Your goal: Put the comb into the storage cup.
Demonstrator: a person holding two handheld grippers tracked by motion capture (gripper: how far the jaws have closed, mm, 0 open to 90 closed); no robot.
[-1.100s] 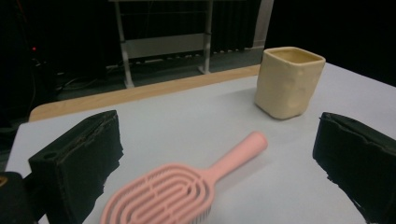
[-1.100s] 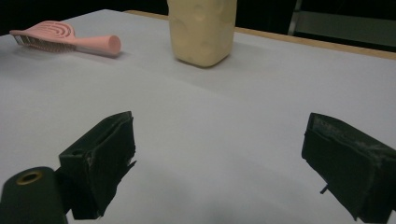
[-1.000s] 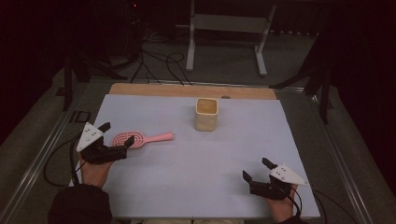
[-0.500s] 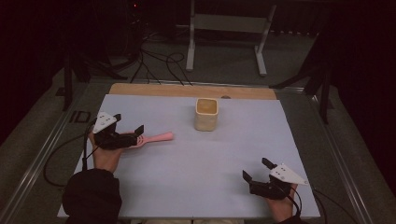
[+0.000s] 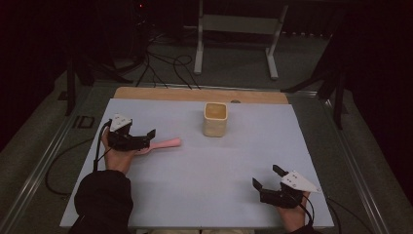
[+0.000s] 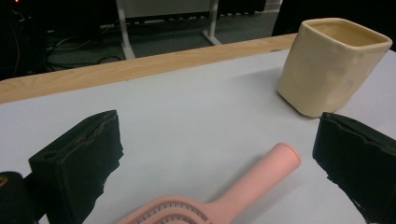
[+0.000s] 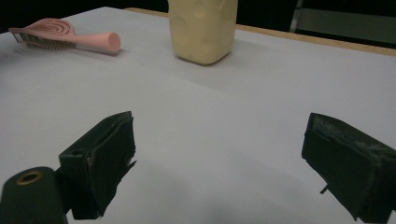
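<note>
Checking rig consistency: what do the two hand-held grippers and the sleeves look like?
Both the left gripper and the right gripper are black, each with a two-jaw claw, a grey three-cornered plate on top and a trailing black cable. The left forearm wears a black sleeve.

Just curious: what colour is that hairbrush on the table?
Pink; the hairbrush shows best in the left gripper view.

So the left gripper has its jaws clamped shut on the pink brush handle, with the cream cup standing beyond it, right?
Not quite. The left gripper is open: in the left gripper view its jaws stand wide apart on either side of the pink brush, not touching the handle. The cream cup does stand beyond it.
</note>
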